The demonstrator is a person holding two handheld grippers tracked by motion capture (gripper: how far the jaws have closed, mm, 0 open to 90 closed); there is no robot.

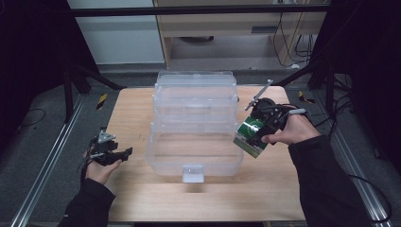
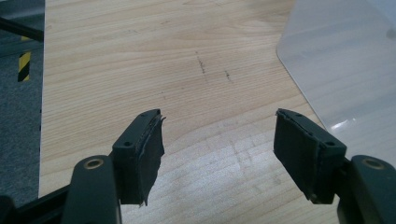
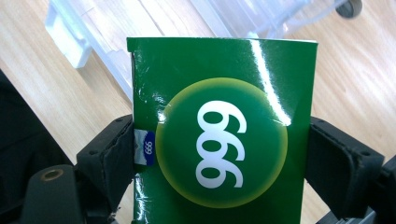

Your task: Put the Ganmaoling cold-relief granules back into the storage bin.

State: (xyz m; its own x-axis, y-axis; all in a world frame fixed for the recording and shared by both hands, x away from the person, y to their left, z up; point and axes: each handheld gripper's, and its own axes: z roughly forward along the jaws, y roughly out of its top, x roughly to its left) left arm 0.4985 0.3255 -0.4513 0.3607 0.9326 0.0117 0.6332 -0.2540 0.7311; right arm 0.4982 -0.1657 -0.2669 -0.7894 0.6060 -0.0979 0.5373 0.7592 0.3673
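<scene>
Wooden table (image 1: 142, 189) | clear box (image 1: 195, 124) centre | right gripper (image 1: 263, 128) fingers pinching green carton (image 1: 250, 136) | left gripper (image 1: 113, 153) fingers spread

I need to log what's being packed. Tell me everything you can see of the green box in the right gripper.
The green box looks like glossy printed cardboard, with a round yellow-edged green badge bearing white "999" and a small blue "999" label at one edge. It appears closed and undamaged. The right gripper clamps it by its two sides, tilted, in the air at the right end of the clear plastic case, above the wooden table. The jaws are all that touch it.
</scene>
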